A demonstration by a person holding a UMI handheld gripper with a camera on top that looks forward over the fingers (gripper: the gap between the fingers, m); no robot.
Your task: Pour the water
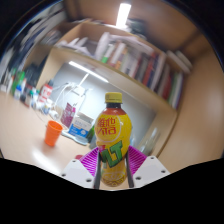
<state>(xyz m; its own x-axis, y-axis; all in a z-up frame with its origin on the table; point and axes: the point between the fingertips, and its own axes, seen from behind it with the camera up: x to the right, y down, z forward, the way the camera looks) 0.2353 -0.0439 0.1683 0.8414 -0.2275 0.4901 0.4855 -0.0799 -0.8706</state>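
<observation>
Gripper (113, 165) is pinching the yellow bottle (114, 140) upright between both pink pads (93, 158), cap still on, likely the carry step; next move is probably bringing it over the orange cup (53, 132) standing well apart on the table (30, 150) and tilting

A yellow bottle (114, 140) is seen upright between the fingers of the claw (113, 160), with the pink pads (92, 158) pressed against its sides. Its lower part is wrapped in a green and red label, and a yellow cap is fitted on top. An orange cup (53, 132) is set on the desk (30, 150) beyond the fingers. Shelves of books (140, 62) are seen behind.
</observation>
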